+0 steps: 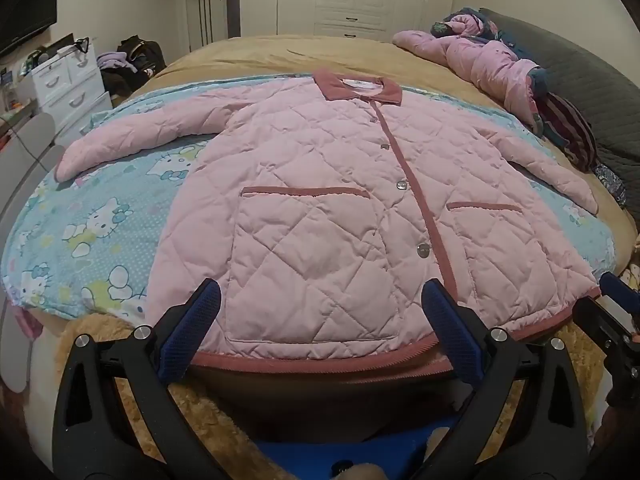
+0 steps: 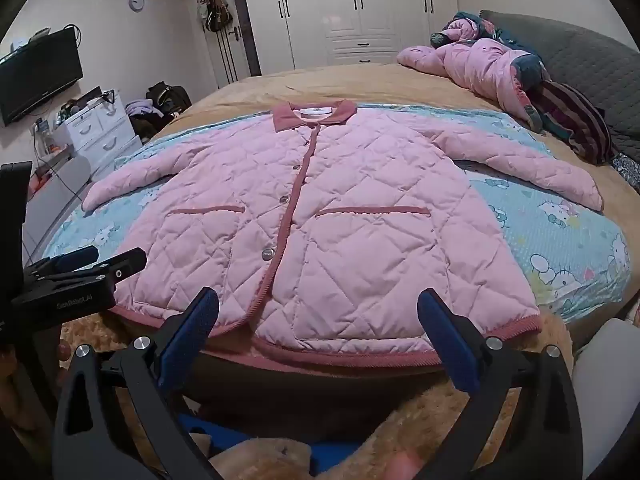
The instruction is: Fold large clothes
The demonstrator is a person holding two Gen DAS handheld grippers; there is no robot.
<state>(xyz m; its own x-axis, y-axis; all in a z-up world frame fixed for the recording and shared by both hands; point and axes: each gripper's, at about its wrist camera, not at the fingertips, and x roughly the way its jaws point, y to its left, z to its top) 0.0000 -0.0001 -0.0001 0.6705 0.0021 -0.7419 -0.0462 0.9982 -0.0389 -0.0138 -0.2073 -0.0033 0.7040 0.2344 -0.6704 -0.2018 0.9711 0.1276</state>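
A pink quilted jacket (image 1: 328, 216) with darker pink collar, trim and pocket edges lies flat and buttoned on a blue cartoon-print sheet (image 1: 100, 232), sleeves spread to both sides. It also shows in the right wrist view (image 2: 340, 216). My left gripper (image 1: 322, 304) is open and empty, its blue pads just above the near hem, left of the button line. My right gripper (image 2: 318, 312) is open and empty at the near hem, right of the button line. The right gripper's tip (image 1: 616, 300) shows at the left view's right edge; the left gripper (image 2: 80, 276) shows at the right view's left edge.
The sheet lies on a tan bed cover (image 1: 280, 52). A heap of pink and dark clothes (image 1: 504, 68) sits at the bed's far right by a grey headboard (image 1: 580, 80). White drawers (image 1: 68, 80), a TV (image 2: 40, 72) and wardrobes (image 2: 352, 8) stand beyond.
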